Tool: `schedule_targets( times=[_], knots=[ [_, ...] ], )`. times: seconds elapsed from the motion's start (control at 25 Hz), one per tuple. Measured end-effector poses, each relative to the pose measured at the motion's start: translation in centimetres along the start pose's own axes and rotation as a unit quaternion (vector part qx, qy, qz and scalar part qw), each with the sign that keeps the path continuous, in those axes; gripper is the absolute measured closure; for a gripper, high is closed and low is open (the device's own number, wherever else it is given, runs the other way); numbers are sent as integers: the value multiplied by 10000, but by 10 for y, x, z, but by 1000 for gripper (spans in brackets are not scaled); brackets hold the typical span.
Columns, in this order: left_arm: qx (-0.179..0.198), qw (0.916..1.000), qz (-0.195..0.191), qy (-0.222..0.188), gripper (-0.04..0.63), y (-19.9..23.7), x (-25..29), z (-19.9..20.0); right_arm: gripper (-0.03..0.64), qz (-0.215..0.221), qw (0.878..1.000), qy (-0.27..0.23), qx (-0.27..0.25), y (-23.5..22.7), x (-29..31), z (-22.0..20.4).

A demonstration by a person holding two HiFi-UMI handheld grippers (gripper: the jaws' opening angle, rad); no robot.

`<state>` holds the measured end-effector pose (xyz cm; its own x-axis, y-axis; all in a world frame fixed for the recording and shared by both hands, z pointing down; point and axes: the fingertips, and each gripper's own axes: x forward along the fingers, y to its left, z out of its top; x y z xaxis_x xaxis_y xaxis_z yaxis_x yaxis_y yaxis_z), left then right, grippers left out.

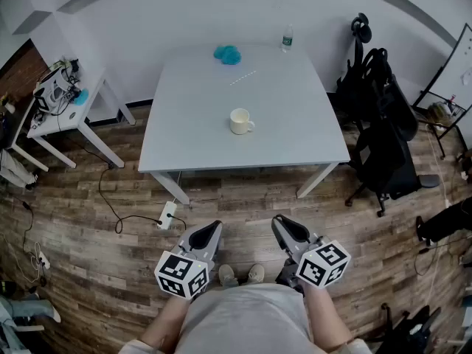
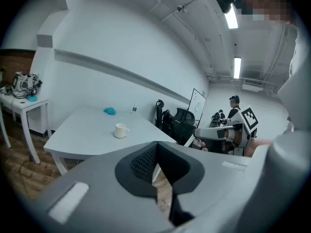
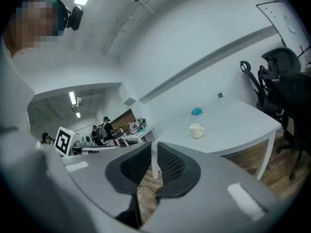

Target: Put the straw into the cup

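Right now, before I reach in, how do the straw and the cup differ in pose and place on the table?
The cup stands upright near the table's middle; the straw lies flat farther back. The cup is squat with a handle; the straw is a thin pale line. Both rest on the table, apart from each other.

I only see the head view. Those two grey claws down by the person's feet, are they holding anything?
Observer: No. In the left gripper view, the left gripper has its jaws together with nothing between them.
Operator: And the other claw?
Observer: The right gripper has its jaws slightly apart, and it is empty too.
Operator: Is there anything outside my picture?
Observer: Yes. The right gripper view shows people standing in a farther part of the room.
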<state>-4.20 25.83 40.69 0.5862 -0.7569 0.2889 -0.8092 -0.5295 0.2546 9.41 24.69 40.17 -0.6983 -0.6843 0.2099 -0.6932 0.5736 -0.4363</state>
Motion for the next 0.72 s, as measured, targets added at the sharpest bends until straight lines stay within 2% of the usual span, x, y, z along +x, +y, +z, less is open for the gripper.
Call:
schedule_targets(
  times=[0.36,0.56,0.72],
  knots=[
    [23,10000,-61,50,577,-11,7,0,571,-35,9999,22,100,-10,-7,-3],
    [-18,10000,-35,75,577,-10,9,-2,569,217,9992,-65,342,-10,-4,-3],
    [-9,10000,-20,76,577,-10,8,-3,568,184,9994,36,305,-8,-3,-6]
  ],
)
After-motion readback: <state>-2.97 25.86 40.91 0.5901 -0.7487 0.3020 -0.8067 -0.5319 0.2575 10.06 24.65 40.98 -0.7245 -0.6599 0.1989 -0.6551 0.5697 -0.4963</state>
